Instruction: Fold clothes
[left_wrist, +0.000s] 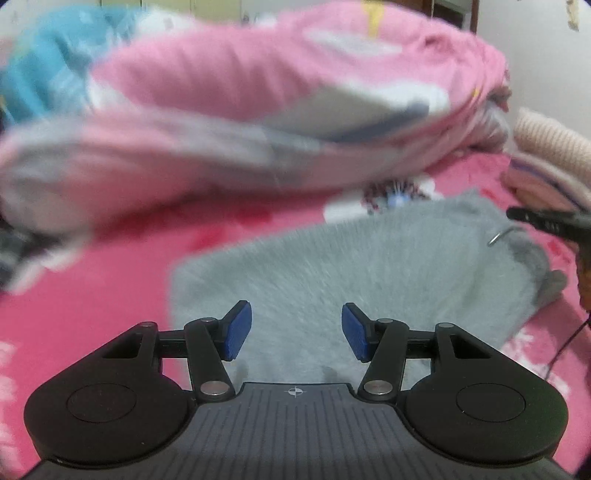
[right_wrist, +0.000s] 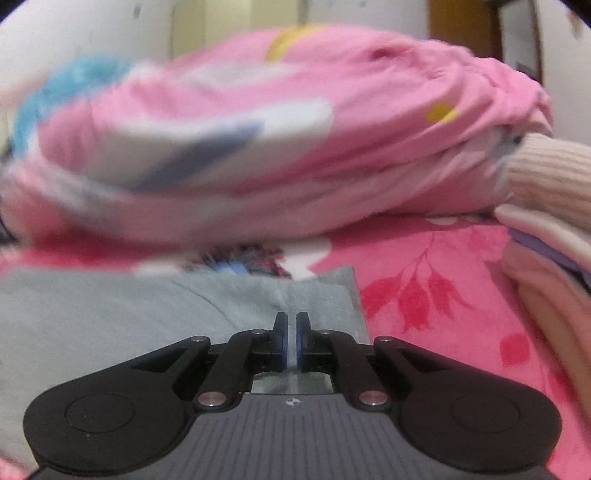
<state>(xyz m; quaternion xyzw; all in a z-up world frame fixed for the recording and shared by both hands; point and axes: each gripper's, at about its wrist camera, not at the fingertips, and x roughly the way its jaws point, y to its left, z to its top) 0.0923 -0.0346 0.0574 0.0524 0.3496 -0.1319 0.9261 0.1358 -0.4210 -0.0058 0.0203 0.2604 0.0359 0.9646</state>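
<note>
Item: grey knit garment (left_wrist: 369, 280), lying flat on a bed covered by a pink floral bedspread (right_wrist: 436, 295); the garment's far edge shows in both wrist views, and its right-hand corner sits near the right gripper. Left gripper (left_wrist: 296, 330): jaws spread about half way, blue pads (left_wrist: 238, 330) clear of the cloth, nothing between them, hanging above the middle of the garment. Right gripper (right_wrist: 291, 341): jaws pressed nearly together with a thin fold of the grey fabric between the pads, so it reads as pinching the garment near its far right edge; in the left wrist view the same gripper shows as a dark tip at the garment's right side, next to a small metal ring (left_wrist: 496, 236) whose purpose cannot be told. Behind: a bundled pink quilt (left_wrist: 295, 96) with white, blue and yellow print, well blurred, lying just beyond the garment's far edge. To the right: a stack of cream and pale ribbed knitwear (right_wrist: 554, 177), near the right gripper. Step in hand, as judged: taking hold of one side ahead of a fold. To do it well, the left gripper wants a matching bite on the same edge, so that both corners lift level and the fold line stays straight. Open room: bare bedspread lies on the garment's left and between its right edge and the knitwear stack; the quilt leaves little room beyond, so a fold toward the near side looks the freer path.
</note>
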